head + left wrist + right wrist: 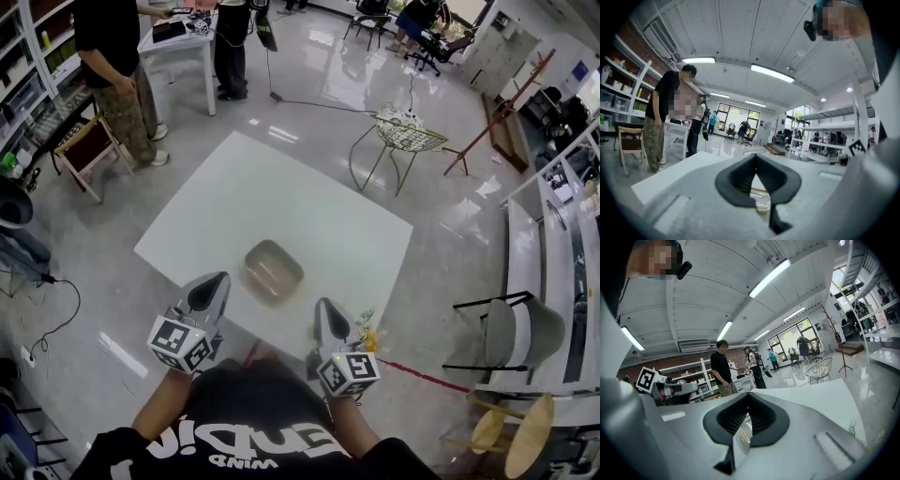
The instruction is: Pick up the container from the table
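Observation:
A translucent beige container [273,270] with rounded corners sits on the white table [281,192], near its front edge. My left gripper [220,277] hovers at the table's front left edge, just left of the container, with its jaws shut and empty. My right gripper [322,303] hangs at the front right edge, just right of the container, also shut and empty. In the left gripper view the container [762,200] shows low behind the closed left gripper [756,156]. In the right gripper view a sliver of the container [743,434] shows behind the closed right gripper [748,394].
Two people [117,66] stand by a small white table [183,45] at the far left. A wooden chair [86,150] is left of the table, a wire chair [405,136] is beyond it, and a grey chair [511,333] is at the right. Shelving [553,234] lines the right side.

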A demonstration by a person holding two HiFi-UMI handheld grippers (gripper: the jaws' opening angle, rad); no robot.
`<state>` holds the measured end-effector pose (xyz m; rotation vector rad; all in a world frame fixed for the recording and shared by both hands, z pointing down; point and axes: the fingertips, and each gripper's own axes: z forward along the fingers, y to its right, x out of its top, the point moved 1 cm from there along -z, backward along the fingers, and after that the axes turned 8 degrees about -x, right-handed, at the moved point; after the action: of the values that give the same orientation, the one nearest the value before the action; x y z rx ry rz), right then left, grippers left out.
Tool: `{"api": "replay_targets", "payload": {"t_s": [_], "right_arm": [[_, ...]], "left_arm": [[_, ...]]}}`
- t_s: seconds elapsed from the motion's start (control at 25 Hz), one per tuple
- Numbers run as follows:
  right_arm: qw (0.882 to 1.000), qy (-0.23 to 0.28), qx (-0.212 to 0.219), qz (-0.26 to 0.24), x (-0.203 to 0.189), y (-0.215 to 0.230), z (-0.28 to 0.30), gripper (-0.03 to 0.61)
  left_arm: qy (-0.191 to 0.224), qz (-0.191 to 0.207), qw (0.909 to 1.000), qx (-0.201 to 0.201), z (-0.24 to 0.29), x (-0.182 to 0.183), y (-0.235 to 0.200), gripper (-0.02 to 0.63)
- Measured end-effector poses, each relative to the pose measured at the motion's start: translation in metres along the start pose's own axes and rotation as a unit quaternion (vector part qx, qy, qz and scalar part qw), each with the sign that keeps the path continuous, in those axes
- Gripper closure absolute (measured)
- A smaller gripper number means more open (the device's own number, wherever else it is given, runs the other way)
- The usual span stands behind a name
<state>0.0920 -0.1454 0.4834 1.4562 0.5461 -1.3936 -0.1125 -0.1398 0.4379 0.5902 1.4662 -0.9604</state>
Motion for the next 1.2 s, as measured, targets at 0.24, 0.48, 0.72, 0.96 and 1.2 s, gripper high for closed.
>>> {"api": "replay_targets", "payload": {"t_s": [0.24,0.48,0.72,0.96,1.2], "right_arm": [[1.0,0.001,-0.006,-0.007,0.002,-0.005,0.017,0.578],[0.999,0.009,-0.044,-0.012,0.014,-0.006,0.022,0.578],[0.998,0.02,-0.062,-0.006,0.01,-0.003,0.027,0.578],[0.997,0.021,-0.078,0.0,0.009,-0.001,0.03,0.579],[0.996,0.018,-0.092,0.003,0.007,0.008,0.034,0.578]], "left_arm": [[0.001,0.006,0.9998,-0.019,0.011,0.01,-0.015,0.612],[0.01,-0.014,0.9978,-0.064,0.025,0.02,-0.026,0.612],[-0.003,-0.024,0.9956,-0.09,0.037,0.011,-0.037,0.545],[-0.029,-0.056,0.9905,-0.122,0.057,-0.006,-0.044,0.452],[-0.067,-0.083,0.9848,-0.137,0.083,-0.034,-0.058,0.374]]}}
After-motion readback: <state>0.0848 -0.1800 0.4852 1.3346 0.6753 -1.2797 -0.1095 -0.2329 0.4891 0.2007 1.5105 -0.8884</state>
